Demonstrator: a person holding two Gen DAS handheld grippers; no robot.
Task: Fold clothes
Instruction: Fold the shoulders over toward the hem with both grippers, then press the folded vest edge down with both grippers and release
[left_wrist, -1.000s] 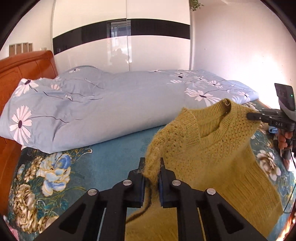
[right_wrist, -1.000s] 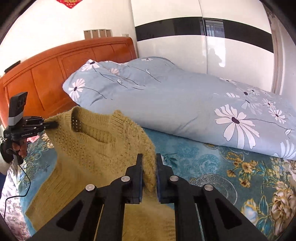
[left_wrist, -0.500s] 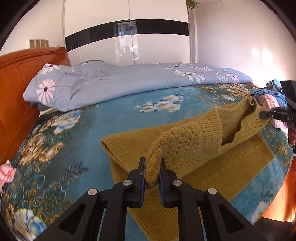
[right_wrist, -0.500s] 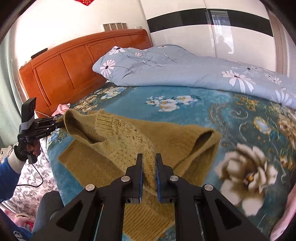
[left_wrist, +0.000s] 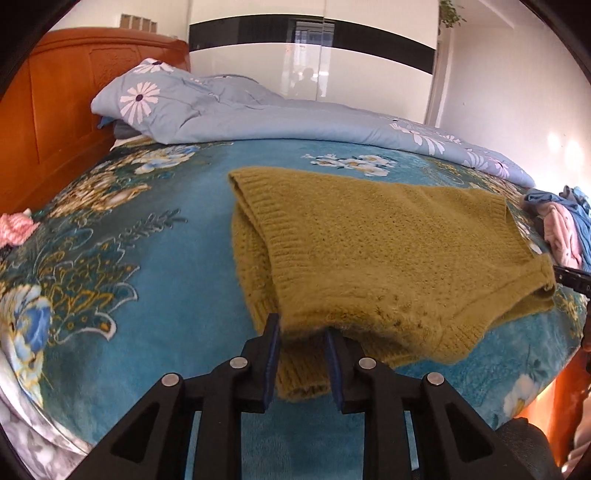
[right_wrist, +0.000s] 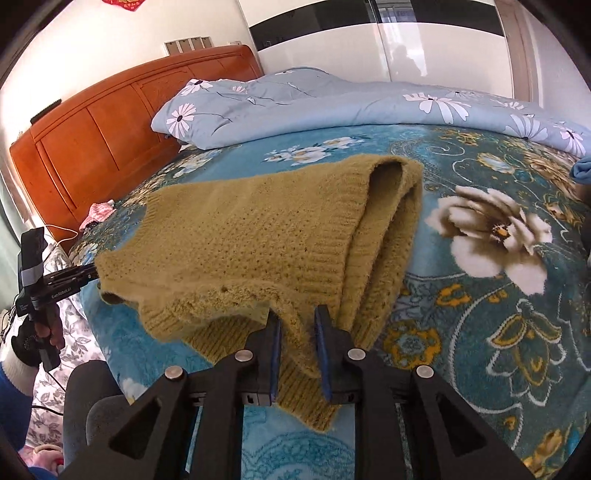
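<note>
A mustard-yellow knit sweater (left_wrist: 369, 240) lies folded over itself on the blue floral bedspread (left_wrist: 166, 277). In the left wrist view my left gripper (left_wrist: 301, 343) has its jaws opening, and the sweater's near corner sits loosely between the blue pads. The right wrist view shows the same sweater (right_wrist: 258, 229), with my right gripper (right_wrist: 297, 328) also opening around its other near corner. Each gripper appears in the other's view at the sweater's far corner: the right gripper (left_wrist: 561, 275) and the left gripper (right_wrist: 88, 275), the latter held by a gloved hand (right_wrist: 37, 332).
A light-blue daisy-print duvet (left_wrist: 295, 122) is bunched along the far side of the bed against the orange wooden headboard (left_wrist: 55, 110). A pile of pink and blue clothes (left_wrist: 561, 229) lies at the right edge. A small pink item (left_wrist: 14, 229) sits at the left.
Both grippers came down and toward the near edge, laying the hanging sweater on the bed, folded over. Their jaws, tight on the fabric before, now stand wider apart.
</note>
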